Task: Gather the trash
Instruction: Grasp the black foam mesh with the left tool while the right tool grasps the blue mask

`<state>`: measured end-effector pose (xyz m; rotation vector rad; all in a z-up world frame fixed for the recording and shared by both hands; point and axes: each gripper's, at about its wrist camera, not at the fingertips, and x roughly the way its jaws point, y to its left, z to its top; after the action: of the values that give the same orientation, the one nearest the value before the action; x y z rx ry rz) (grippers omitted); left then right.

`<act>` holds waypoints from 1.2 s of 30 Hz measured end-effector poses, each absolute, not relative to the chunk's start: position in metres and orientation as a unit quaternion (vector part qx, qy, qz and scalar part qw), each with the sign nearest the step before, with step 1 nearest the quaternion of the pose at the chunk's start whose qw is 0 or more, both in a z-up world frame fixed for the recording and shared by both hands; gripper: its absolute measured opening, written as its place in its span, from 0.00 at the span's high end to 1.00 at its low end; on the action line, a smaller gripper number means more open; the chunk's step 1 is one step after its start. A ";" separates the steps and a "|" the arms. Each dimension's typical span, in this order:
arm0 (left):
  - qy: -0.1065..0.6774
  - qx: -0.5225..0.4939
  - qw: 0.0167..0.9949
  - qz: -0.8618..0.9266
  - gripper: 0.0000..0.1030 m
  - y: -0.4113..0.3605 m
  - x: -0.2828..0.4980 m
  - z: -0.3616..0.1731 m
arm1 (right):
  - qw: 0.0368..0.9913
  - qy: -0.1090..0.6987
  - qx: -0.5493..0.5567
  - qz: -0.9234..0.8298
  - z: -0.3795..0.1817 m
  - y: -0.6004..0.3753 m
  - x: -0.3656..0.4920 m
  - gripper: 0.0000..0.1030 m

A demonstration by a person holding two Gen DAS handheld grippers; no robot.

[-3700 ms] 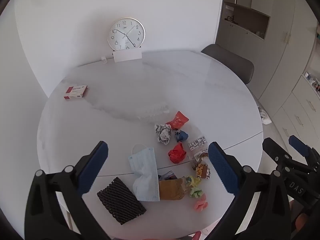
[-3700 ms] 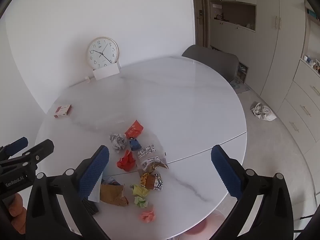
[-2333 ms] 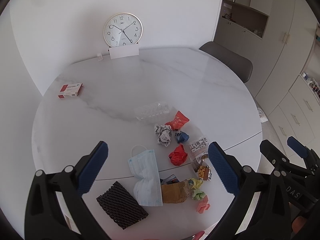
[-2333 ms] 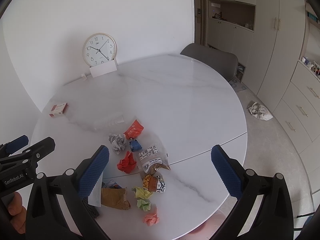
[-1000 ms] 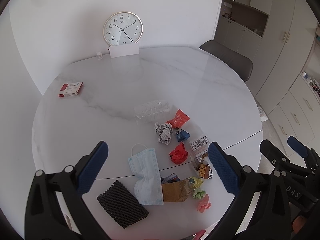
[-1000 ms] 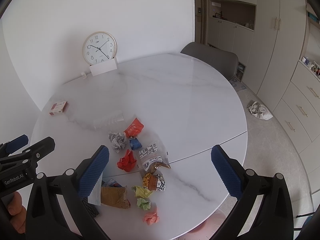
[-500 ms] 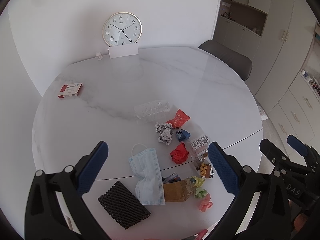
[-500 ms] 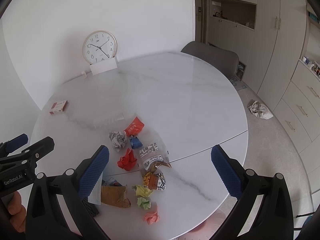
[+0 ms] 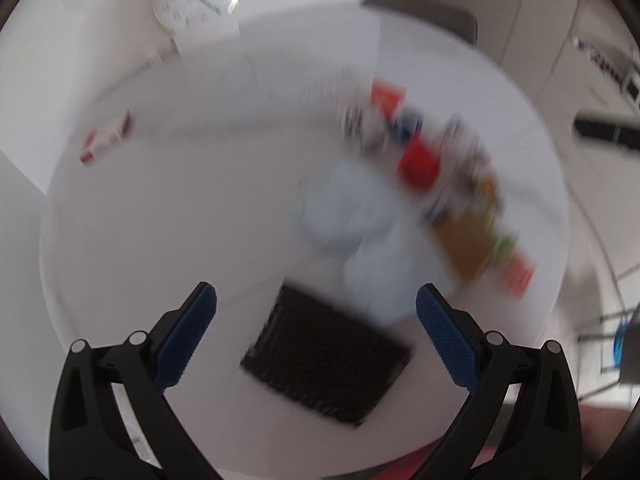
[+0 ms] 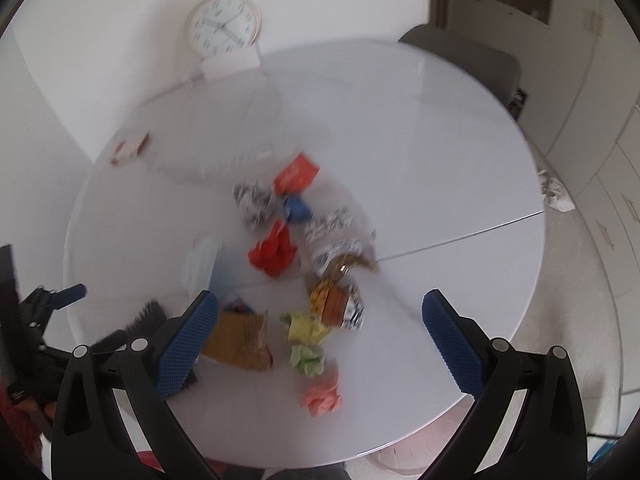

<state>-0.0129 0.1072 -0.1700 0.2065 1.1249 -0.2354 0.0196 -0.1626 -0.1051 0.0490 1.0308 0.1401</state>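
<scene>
The trash lies in a loose cluster on the near half of a round white marble table (image 10: 440,152). Taking the red crumpled wrapper (image 10: 274,254) as the landmark: a blue scrap (image 10: 296,208) and an orange-red packet (image 10: 296,174) sit just beyond it, a black-and-white paper ball (image 10: 254,200) lies beyond it to the left, and a clear printed bag (image 10: 332,238) lies just to its right. Nearer the camera than the wrapper are an orange snack packet (image 10: 336,306), a yellow paper wad (image 10: 306,326), a green wad (image 10: 308,358) and a pink wad (image 10: 323,396), in a rough line toward the table's edge. A brown paper pouch (image 10: 240,340) lies near and left of the wrapper, and a pale blue face mask (image 9: 360,216) lies to its left. A black mesh foam sleeve (image 9: 326,354) lies nearest the left edge, well apart from the wrapper.

The left gripper (image 9: 316,312) hangs over the foam sleeve, its blue-padded fingers (image 9: 188,332) spread wide and holding nothing; its view is heavily blurred. The right gripper (image 10: 318,316) hangs above the snack packet and paper wads, fingers (image 10: 450,340) also spread wide and empty.

Far beyond the wrapper, a wall clock (image 10: 224,24) stands at the table's back edge, a small red-and-white box (image 10: 130,148) lies far left, and a grey chair (image 10: 464,60) stands behind the table.
</scene>
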 end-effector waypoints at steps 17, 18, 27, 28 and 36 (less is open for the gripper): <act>0.562 -0.117 0.819 -0.017 0.07 0.172 -0.048 -0.210 | 0.789 0.568 0.017 0.234 -0.186 -0.048 0.093 0.13; 0.560 -0.125 0.819 -0.014 0.07 0.173 -0.051 -0.209 | 0.785 0.577 0.008 0.227 -0.194 -0.040 0.099 0.15; 0.572 -0.185 0.799 0.006 0.07 0.171 -0.064 -0.226 | 0.736 0.634 0.041 0.232 -0.244 -0.006 0.127 0.79; 0.576 -0.195 0.794 0.008 0.07 0.171 -0.063 -0.231 | 0.734 0.632 0.053 0.243 -0.243 -0.004 0.129 0.81; 0.593 -0.258 0.761 0.045 0.22 0.174 -0.054 -0.253 | 0.763 0.569 0.083 0.294 -0.203 -0.008 0.130 0.85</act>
<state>-0.0540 0.1739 -0.2534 -0.5618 1.2912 0.0972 0.1300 -0.0080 -0.2031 0.1802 1.2372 0.6394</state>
